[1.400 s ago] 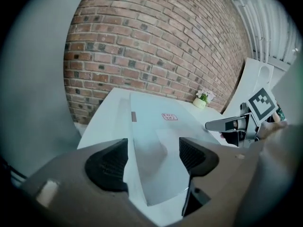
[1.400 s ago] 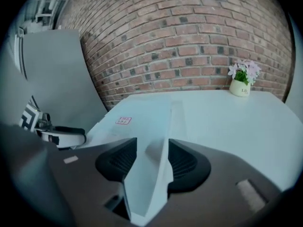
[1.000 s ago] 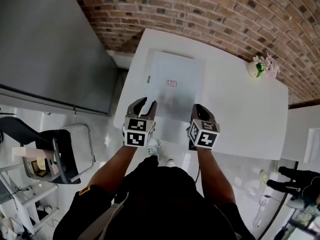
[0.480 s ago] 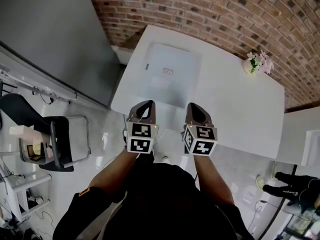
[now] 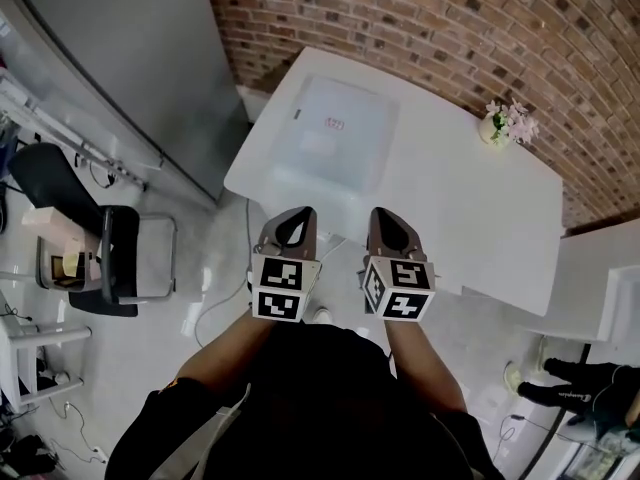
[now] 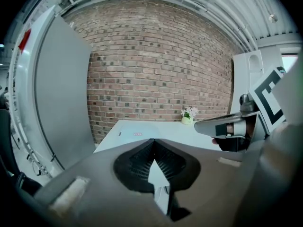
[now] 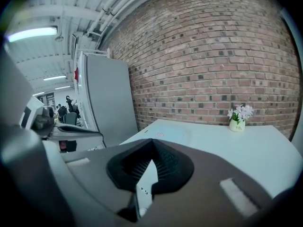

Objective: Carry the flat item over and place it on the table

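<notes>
Backed away from the flat item since a second ago, both grippers now hang at the near edge of the white tabletop (image 5: 480,218). The flat item (image 5: 335,138) lies on its far left corner, apart from them. The left gripper (image 5: 293,224) and right gripper (image 5: 386,220) have their jaws pressed together, empty. A small flower vase (image 5: 492,128) stands at the far right.

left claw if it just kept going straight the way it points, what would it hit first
Probably the flat white item on the table, straight beyond the shut left claw; depth is unclear.
</notes>
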